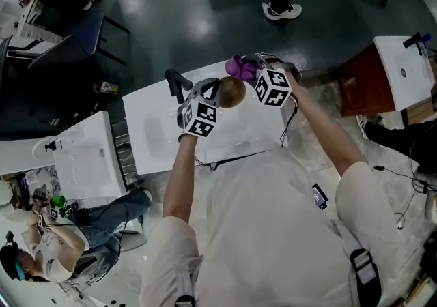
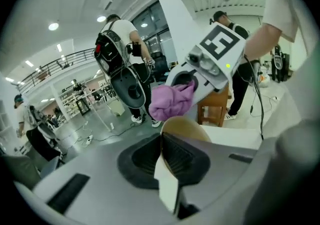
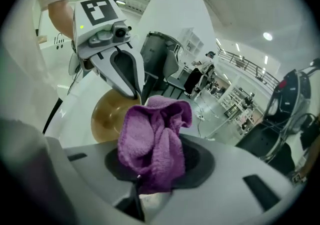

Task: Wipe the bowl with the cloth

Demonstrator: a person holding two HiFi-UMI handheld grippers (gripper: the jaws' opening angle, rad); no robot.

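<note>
We pinch the probably light, stiff tan bowl (image 2: pixel 184 126) by its rim with left gripper (image 2: pixel 168 161); right gripper (image 3: pixel 142 189) clamps soft purple cloth (image 3: pixel 152 139).

No word, brand name or number can be read anywhere in these views. The only printed marks are the black-and-white square patterns on the left marker cube (image 1: pixel 200 119) of the left gripper (image 1: pixel 220 89) and on the right marker cube (image 1: pixel 274 87) of the right gripper (image 1: pixel 248 67). These are blocky coded shapes, not lettering.
</note>
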